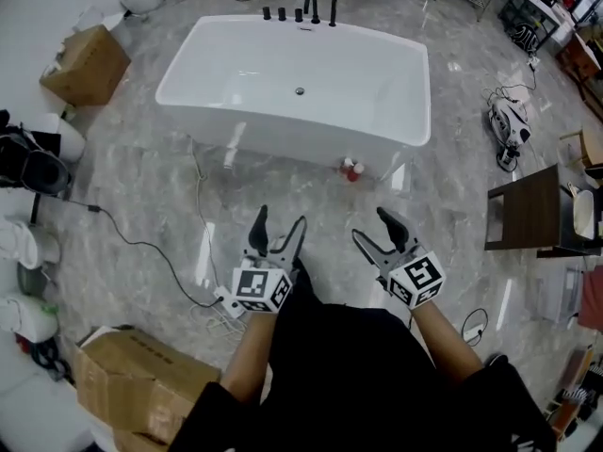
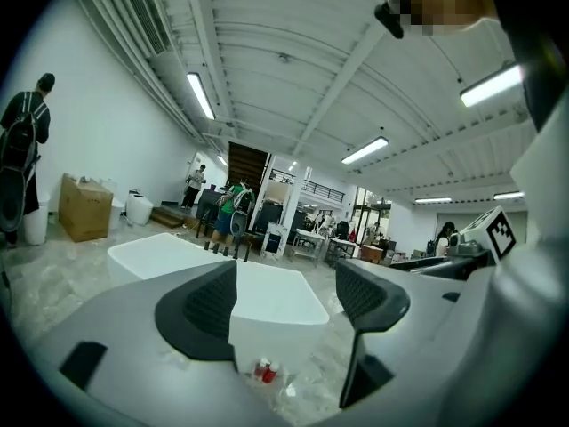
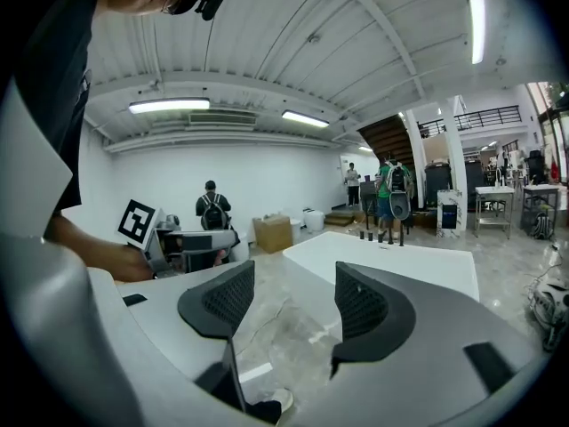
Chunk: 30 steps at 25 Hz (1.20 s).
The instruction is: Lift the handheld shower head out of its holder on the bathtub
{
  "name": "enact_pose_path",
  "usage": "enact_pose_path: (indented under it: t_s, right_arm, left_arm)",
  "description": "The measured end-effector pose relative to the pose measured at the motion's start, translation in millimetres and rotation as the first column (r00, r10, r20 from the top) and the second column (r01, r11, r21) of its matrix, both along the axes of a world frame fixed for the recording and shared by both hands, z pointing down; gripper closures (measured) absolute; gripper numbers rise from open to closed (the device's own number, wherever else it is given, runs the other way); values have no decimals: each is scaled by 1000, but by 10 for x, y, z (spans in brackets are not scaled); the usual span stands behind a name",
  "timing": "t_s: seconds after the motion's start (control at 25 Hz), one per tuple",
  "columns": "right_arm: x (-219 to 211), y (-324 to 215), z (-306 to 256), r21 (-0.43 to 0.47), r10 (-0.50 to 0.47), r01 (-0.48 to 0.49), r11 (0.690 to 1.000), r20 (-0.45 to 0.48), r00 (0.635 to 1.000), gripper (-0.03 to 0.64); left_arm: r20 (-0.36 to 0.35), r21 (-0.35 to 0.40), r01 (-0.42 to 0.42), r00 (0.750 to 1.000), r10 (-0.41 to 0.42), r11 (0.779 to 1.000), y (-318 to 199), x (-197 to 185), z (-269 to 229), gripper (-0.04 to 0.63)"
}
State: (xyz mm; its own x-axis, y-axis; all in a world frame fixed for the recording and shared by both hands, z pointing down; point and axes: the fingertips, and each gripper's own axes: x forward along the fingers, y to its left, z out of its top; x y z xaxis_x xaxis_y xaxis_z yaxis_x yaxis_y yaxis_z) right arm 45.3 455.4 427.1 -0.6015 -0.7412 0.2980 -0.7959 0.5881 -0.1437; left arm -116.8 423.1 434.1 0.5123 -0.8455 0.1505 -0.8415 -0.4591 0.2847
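Observation:
A white freestanding bathtub stands on the marble floor ahead of me. A row of black tap fittings rises from its far rim; I cannot tell which of them is the handheld shower head. Both grippers are held low near my body, well short of the tub. My left gripper is open and empty, as is my right gripper. In the left gripper view the tub shows between the jaws of the left gripper, with the fittings far off. The right gripper faces the tub and fittings.
Two small red bottles stand on the floor by the tub's near side. A black cable runs across the floor at left. Cardboard boxes sit at left, another near my feet. A dark table stands at right. People stand in the distance.

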Motion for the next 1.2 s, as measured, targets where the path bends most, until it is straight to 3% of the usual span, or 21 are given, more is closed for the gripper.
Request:
enact_pose_path:
  t_s: [0.2,0.52,0.72,1.0,1.2]
  right_arm:
    - [-452,-803,-22,-8,7,-7,1000,6,1000,365]
    - [-951,-1616,36,-38,5,-5,999,-20,1000,365]
    - [-1120,-1996,141,-78,15,-19,997,-53,998,365]
    - [-1364,-2381,128,-64,40,-45,997,-65,997,365]
    - [-1139,-2688,33,-44,97,-100,994,-66,993,365]
  left_arm:
    - [-62,-36,-49,997,47,998,-823,-288,-48,273]
    - [-22,-31,-127,992,126,991,-1691,-727,11,272]
    - [-44,-38,-129,991,127,991,-2005,-1048,31,270]
    - [-44,-31,-180,983,178,983,-2283,-1269,52,272]
    - [-33,-42,-169,985,168,985,-2376,-1323,83,272]
